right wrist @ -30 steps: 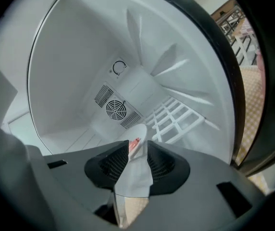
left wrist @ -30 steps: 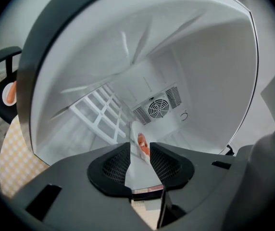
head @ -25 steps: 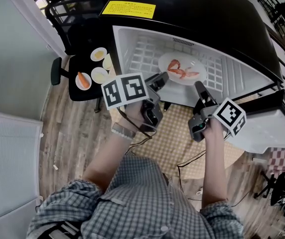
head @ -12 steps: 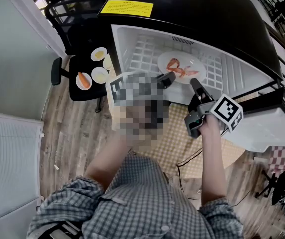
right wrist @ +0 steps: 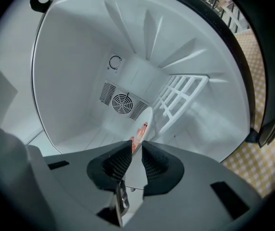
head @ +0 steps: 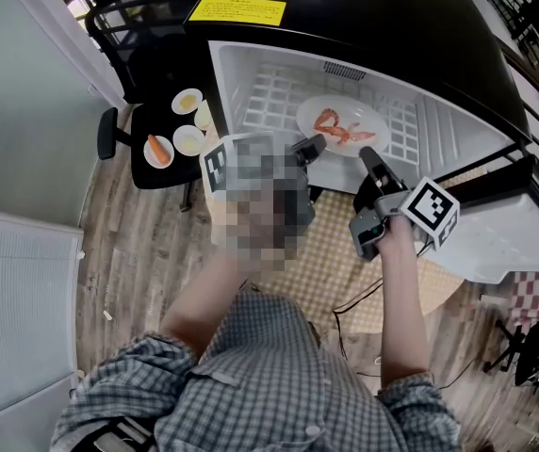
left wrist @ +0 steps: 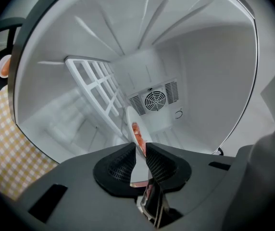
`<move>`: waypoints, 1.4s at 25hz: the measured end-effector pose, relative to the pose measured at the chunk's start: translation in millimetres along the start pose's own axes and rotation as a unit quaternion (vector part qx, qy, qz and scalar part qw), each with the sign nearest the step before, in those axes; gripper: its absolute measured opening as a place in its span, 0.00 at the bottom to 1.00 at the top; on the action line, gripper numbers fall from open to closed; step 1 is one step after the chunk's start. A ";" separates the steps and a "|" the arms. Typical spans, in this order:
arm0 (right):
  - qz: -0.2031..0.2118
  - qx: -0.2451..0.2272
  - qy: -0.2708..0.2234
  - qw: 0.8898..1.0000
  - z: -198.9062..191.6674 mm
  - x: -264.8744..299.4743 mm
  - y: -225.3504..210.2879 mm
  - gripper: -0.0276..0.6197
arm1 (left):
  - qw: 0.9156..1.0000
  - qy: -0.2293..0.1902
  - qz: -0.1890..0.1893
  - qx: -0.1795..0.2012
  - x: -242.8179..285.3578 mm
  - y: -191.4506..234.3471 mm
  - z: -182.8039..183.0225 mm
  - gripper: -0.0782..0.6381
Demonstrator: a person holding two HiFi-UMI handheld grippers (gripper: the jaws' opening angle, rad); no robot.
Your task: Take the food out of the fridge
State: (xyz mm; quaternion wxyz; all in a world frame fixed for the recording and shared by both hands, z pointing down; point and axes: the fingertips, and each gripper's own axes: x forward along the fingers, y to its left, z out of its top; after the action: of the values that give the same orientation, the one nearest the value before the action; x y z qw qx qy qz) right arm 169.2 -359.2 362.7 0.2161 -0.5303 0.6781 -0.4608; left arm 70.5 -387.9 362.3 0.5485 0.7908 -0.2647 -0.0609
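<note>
1. The white plate (head: 375, 122) is located inside the open fridge (head: 251, 73), on the white wire shelf (head: 271, 97). The reddish food (head: 337, 130) is carried on the plate; its kind cannot be determined.

2. The left tongs (head: 309, 147) are positioned at the plate's rim at 8 o'clock. Most of the body and the marker cube are covered by a mosaic patch in the head view. In the left gripper view, the left tongs (left wrist: 140, 148) are seen clamped on the rim, which is seen edge-on between the pads. These jaws have just been closing.

3. The right tongs (head: 368, 158) are positioned at the rim at 5 o'clock. In the right gripper view, the right tongs (right wrist: 136, 146) are likewise closed on the plate's rim, with the plate seen edge-on.

4. A round fan grille (left wrist: 154, 100) is set in the back wall, beyond the plate.

5. At 9 o'clock from the fridge opening, three small dishes are seen on a black chair seat (head: 147, 172). An orange item lies in the nearest dish (head: 158, 152); the contents of the other two are too small to be identified.

6. A checked mat (head: 326, 271) is laid below the fridge and is partly hidden by the arms. The fridge door (head: 524, 243) is cut off at 3 o'clock.
</note>
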 end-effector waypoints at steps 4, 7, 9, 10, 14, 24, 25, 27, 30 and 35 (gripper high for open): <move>-0.003 0.009 -0.002 1.000 -1.4 -1.0 -1.8 0.14 | 1.000 0.000 -0.004 0.002 -0.4 -0.6 0.0 0.20; -0.003 0.013 -0.002 1.000 -2.7 -2.5 -2.6 0.14 | 1.000 0.001 -0.003 0.003 -1.0 -1.0 -1.3 0.20; -0.003 0.012 -0.002 1.000 -3.7 -5.2 -2.9 0.14 | 1.000 0.001 -0.003 0.005 -2.4 -2.0 -3.9 0.20; -0.003 0.011 -0.001 1.000 -4.1 -6.1 -3.0 0.14 | 1.000 0.002 -0.003 0.005 -3.0 -2.3 -4.8 0.20; -0.002 0.012 0.002 1.000 -3.0 -2.0 -3.6 0.14 | 1.000 0.003 -0.004 0.008 -0.9 -0.6 -1.6 0.20; 0.012 0.009 0.006 1.000 -17.0 -38.9 -5.4 0.14 | 1.000 -0.002 -0.013 0.011 -18.0 -11.7 -37.7 0.20; 0.015 0.008 0.006 1.000 -20.4 -49.0 -5.6 0.14 | 1.000 -0.003 -0.014 0.014 -22.6 -15.1 -46.8 0.19; 0.020 0.003 0.006 1.000 -27.0 -68.1 -5.3 0.14 | 1.000 -0.005 -0.016 0.021 -31.7 -22.0 -63.9 0.19; 0.026 -0.003 0.009 1.000 -35.2 -90.4 -6.1 0.14 | 1.000 -0.005 -0.016 0.026 -41.4 -28.1 -85.9 0.19; 0.028 0.003 0.016 0.999 -46.9 -113.4 -14.4 0.14 | 1.000 -0.002 -0.012 0.028 -49.4 -29.6 -112.3 0.19</move>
State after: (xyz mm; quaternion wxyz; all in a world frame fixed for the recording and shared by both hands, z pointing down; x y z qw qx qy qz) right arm 179.0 -236.7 375.3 0.2197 -0.5028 0.6946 -0.4653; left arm 82.3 -262.5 370.0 0.5246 0.8090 -0.2578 -0.0618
